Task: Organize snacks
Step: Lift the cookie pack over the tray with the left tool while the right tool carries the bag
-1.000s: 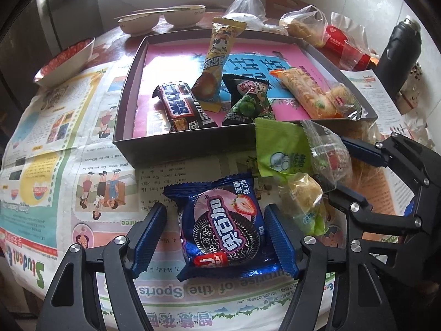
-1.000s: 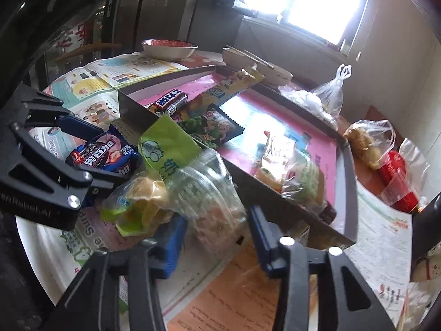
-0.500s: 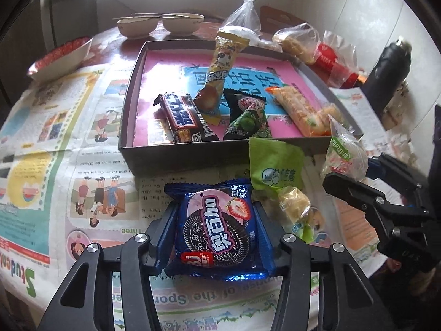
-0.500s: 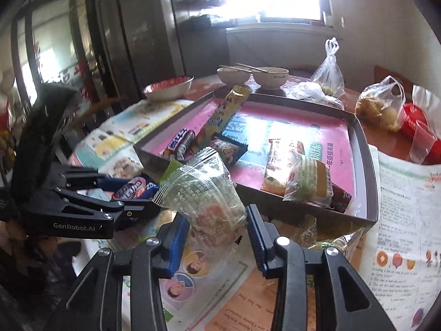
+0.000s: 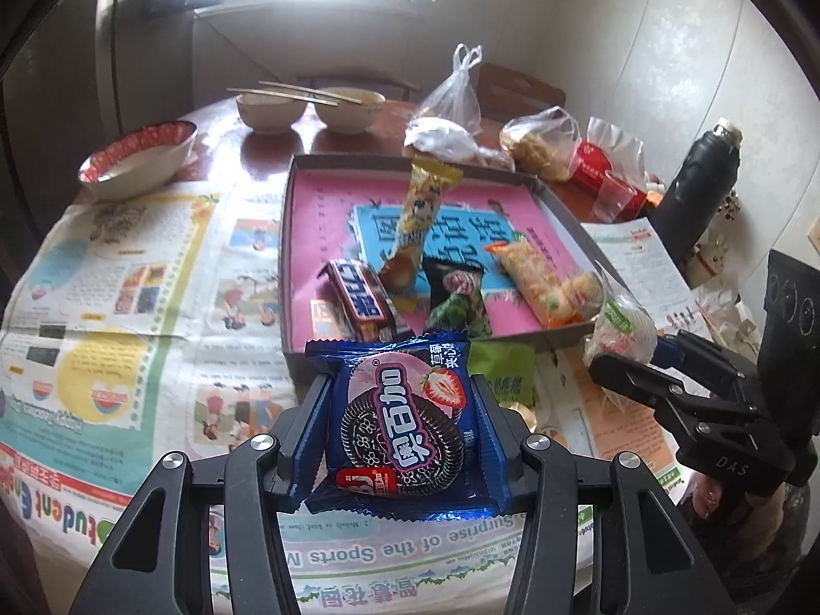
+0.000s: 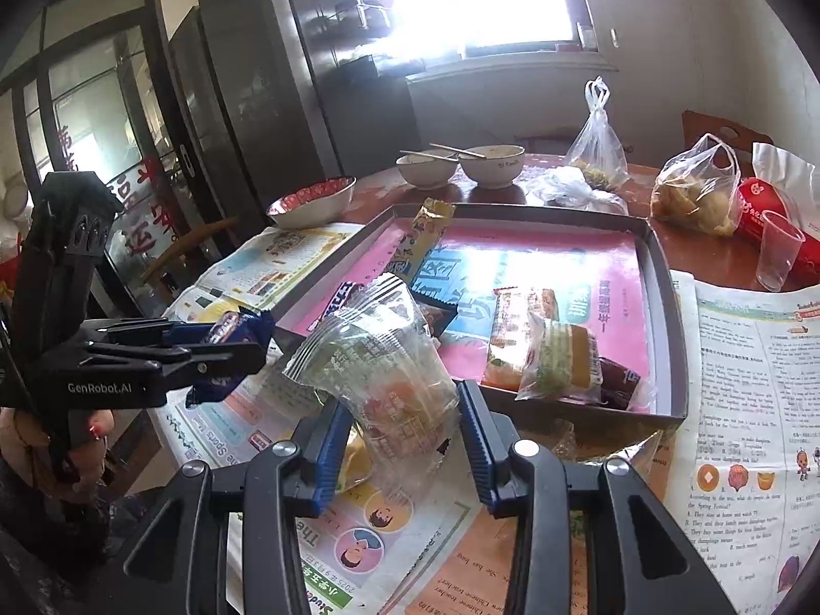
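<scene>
My left gripper (image 5: pixel 402 435) is shut on a blue strawberry cookie packet (image 5: pixel 402 425) and holds it above the newspaper, just in front of the shallow box (image 5: pixel 287 256) with the pink lining. My right gripper (image 6: pixel 400 435) is shut on a clear plastic snack packet (image 6: pixel 389 359), lifted near the box's front edge; it also shows in the left wrist view (image 5: pixel 622 325). The box holds a dark chocolate bar (image 5: pixel 361 300), a yellow tube snack (image 5: pixel 420 210), a green-black packet (image 5: pixel 456 292) and a long orange biscuit packet (image 5: pixel 543 277). A green packet (image 5: pixel 502 374) lies on the table before the box.
Newspapers (image 5: pixel 128 277) cover the table. A red-rimmed bowl (image 5: pixel 138 159) stands at the far left, two bowls with chopsticks (image 5: pixel 307 107) behind the box. Plastic bags (image 5: pixel 538 143), a red package (image 5: pixel 599 174) and a black flask (image 5: pixel 702 195) stand at the right.
Both grippers closed on their packets and lifted them off the table. The left one raised the cookie packet toward the box; the right one raised the clear packet.
</scene>
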The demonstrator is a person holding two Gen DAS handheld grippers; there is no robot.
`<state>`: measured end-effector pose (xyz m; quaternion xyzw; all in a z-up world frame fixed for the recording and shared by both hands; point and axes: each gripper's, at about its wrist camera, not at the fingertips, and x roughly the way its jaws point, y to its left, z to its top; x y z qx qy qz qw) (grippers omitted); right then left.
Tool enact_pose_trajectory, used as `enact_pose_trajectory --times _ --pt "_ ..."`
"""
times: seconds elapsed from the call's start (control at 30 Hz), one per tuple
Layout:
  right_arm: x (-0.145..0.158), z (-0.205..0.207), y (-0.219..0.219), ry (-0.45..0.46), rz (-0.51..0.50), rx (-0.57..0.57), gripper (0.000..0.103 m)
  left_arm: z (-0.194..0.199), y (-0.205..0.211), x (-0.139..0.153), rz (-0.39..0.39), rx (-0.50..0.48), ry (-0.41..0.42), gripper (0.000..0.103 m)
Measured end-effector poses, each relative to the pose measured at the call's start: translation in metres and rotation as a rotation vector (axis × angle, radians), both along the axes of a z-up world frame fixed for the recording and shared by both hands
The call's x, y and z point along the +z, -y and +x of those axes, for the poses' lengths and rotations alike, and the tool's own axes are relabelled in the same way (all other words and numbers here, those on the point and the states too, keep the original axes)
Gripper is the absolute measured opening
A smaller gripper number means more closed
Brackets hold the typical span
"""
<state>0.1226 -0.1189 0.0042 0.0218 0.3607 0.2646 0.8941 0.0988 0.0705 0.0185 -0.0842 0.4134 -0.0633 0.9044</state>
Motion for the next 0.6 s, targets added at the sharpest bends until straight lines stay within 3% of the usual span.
enact_pose_trajectory --times 0.6 --pt "0.022 -0.006 0.014 0.049 0.024 -0.062 0.042 0.004 0.012 0.027 0.004 -0.013 0.067 0.053"
